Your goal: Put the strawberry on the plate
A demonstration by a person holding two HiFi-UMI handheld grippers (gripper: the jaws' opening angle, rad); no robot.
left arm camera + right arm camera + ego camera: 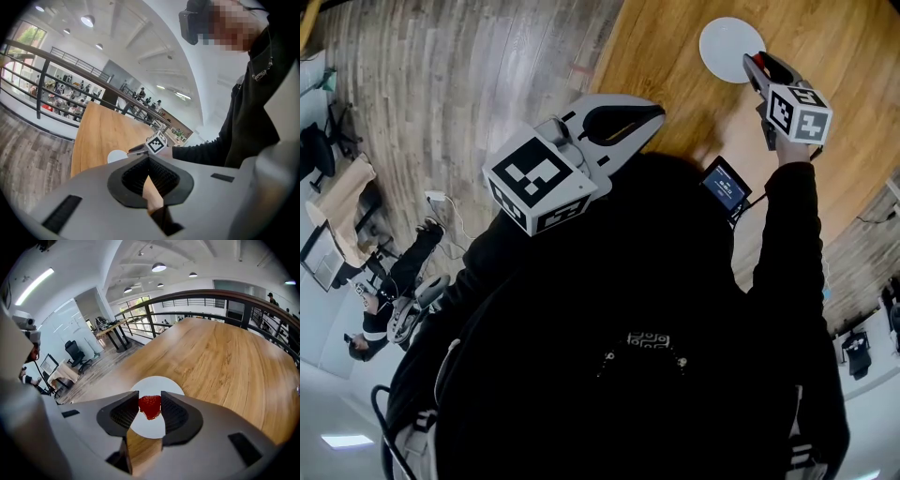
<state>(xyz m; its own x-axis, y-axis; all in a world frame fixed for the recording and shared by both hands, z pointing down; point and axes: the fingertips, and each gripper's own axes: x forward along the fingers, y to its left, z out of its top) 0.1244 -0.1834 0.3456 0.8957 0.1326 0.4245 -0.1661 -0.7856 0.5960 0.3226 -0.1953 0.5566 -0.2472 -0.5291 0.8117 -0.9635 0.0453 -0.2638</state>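
In the head view the person's dark clothing fills most of the frame and hides the near part of the wooden table (675, 56). The left gripper (654, 114) is held up in front of the chest, off the table's floor-side edge. The right gripper (754, 67) reaches to the white plate (727, 42), covering its nearer rim. The plate lies on the far part of the table, in from the edge that borders the grey floor. No strawberry can be made out here (the jaws and the marker cube are in the way).

In the left gripper view the left gripper (149, 161) has its ribbed pads meeting at the tips. Only a wedge of bare wood shows behind them, and nothing is between them. Beyond them the right gripper (138, 150) is small and partly cut off by the left gripper's body, and only a sliver of the plate (114, 156) shows.

In the right gripper view the right gripper (149, 402) is partly closed on the strawberry (150, 408). The fingers (171, 413) press the berry's two sides at their tips, its point hanging down. The plate (149, 430) shows directly behind the berry, its sides covered by the jaws. I cannot tell whether the berry touches the plate or hangs clear of it.
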